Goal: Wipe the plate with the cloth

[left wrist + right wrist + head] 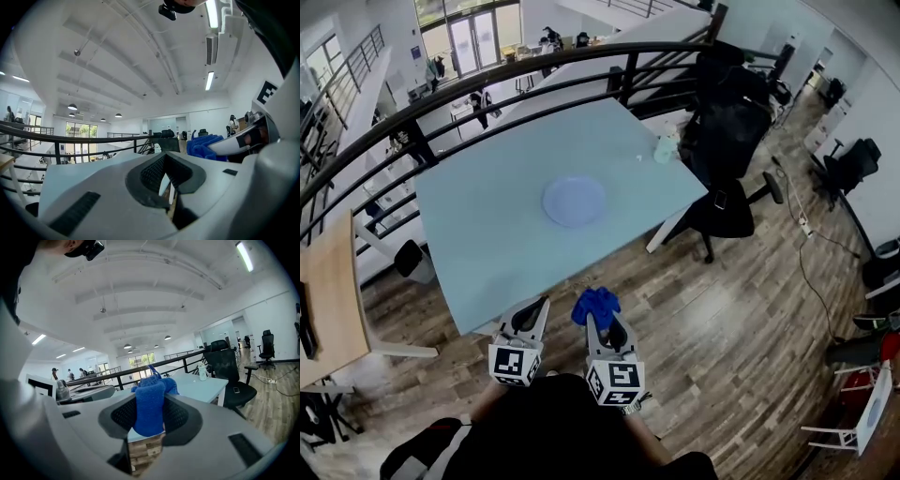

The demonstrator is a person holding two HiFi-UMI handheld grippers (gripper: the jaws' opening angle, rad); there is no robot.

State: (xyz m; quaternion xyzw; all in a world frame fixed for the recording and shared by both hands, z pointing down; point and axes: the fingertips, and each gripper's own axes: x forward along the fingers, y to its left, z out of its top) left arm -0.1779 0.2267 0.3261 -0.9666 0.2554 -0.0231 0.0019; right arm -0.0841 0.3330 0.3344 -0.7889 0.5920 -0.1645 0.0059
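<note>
While both tongs hang short of the desk's (pixel 487 244) near edge, over the plank floor, the head view shows the plate (pixel 574 201) lying flat near the desk's middle – a thin, round, pale blue disc on a smooth, pale blue top. To my eye that is the main risk: nothing steadies the plate, so a firm wipe could push it sliding across so slick a surface. Its colour also makes its rim hard to pick out.

From the left gripper view, the left tongs (pixel 166 180) stand narrow, ribbed dark pads almost together, nothing between them.

Seen from the right gripper view, the right tongs (pixel 149 420) are closed on the cloth (pixel 149 404) – a deep blue, nubby terry bunch pinched at a fold, most of it puffing above the pads. Held so bunched, it may drag out of the grip or meet the plate with only a lump.
</note>
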